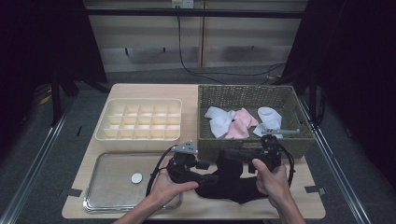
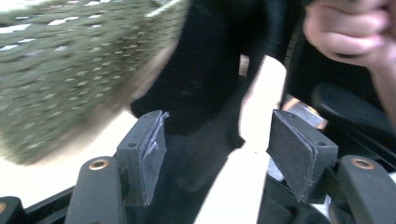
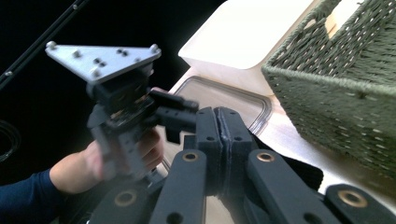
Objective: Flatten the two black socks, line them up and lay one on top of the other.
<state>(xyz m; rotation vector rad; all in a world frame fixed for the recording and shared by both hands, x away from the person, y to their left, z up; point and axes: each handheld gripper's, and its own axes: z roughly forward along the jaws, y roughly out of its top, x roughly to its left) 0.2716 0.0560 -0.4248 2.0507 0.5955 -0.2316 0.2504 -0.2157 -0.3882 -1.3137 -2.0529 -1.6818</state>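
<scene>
1. Black sock (image 1: 229,183) lying crumpled on the tabletop (image 1: 308,205), at the near edge, just in front of the green wicker basket (image 1: 208,95) and between the two hands.
2. Left tongs (image 2: 217,140) standing apart in the left gripper view, pads on either side of the dark fabric without touching it; no grip on this side yet.
3. Right tongs (image 3: 218,140) pressed together in the right gripper view, dark cloth showing below and beside the pads; seemingly pinched on the sock's edge, though the seam itself too tight to be sure of fabric inside.
4. Seen from the high view: left tongs (image 1: 205,176) low over the sock's left end, right tongs (image 1: 236,156) at its upper right, near the basket's front wall.
5. White and pink socks (image 1: 233,122) lying in the basket; divided cream organiser (image 1: 139,120) behind the metal tray (image 1: 100,186), a small round disc (image 1: 136,178) on the tray.
6. Step in hand, by judgement: securing the black sock with both tongs, likely to straighten or fold it ahead of stowing in an organiser cell.
7. Next move, by judgement: lowering the left tongs onto the fabric and closing them on a single edge, then drawing the two hands apart to flatten the sock; care needed not to snag the basket weave close behind.
</scene>
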